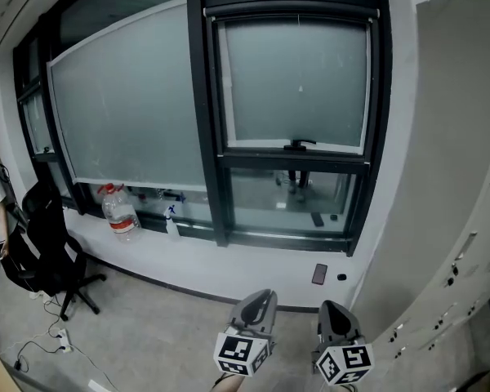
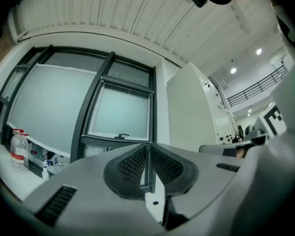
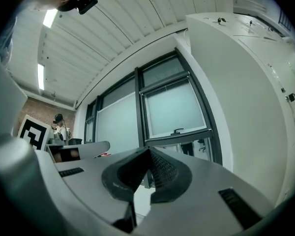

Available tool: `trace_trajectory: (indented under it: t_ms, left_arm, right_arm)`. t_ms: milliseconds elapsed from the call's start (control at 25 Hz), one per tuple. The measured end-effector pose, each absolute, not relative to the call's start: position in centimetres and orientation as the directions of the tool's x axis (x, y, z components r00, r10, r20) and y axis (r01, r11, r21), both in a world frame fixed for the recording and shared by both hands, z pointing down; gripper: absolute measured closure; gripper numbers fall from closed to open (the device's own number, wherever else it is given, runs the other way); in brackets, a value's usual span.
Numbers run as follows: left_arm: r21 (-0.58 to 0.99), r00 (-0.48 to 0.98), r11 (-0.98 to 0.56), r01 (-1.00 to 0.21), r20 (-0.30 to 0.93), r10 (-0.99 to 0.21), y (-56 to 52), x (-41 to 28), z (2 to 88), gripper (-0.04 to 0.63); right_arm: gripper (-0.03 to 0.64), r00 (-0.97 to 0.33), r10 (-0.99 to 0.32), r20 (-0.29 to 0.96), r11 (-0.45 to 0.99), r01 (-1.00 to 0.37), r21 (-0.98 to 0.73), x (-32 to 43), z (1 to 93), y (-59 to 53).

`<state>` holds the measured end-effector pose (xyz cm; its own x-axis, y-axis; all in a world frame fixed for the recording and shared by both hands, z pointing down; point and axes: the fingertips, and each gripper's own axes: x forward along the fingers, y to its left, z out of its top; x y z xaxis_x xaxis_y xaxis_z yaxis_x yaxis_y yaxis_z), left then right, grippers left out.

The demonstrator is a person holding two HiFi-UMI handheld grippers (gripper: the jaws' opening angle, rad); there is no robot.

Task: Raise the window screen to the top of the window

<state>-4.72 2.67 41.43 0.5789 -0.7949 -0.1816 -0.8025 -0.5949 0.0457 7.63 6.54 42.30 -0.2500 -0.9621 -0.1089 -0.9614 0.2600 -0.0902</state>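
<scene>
Left gripper (image 1: 260, 300): jaws together, nothing between them. Right gripper (image 1: 335, 309): jaws likewise together and empty. Both sit at bottom centre of the head view, well apart from the window. Screen (image 1: 298, 80) covers the pane at upper right, with its handle (image 1: 298, 144) at mid-frame. Judged: approach step. Next: close in, part the jaws, take the handle, lift.

The head view looks forward and down from standing height at the window (image 1: 294, 88), set well back from it. Each gripper view rides lower, tilted slightly up along its jaws, facing that same window and the ceiling (image 2: 137, 14).
</scene>
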Motion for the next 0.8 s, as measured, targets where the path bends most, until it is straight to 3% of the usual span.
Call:
trace_trajectory:
  t_ms: [800]
  left_arm:
    - [0.062, 0.593, -0.615, -0.786, -0.205, -0.778, 5.0, -4.7, 40.7, 0.568]
  right_arm:
    - [0.611, -0.262, -0.955, -0.139, 0.273, -0.96, -0.064, 7.3, 40.7, 9.2]
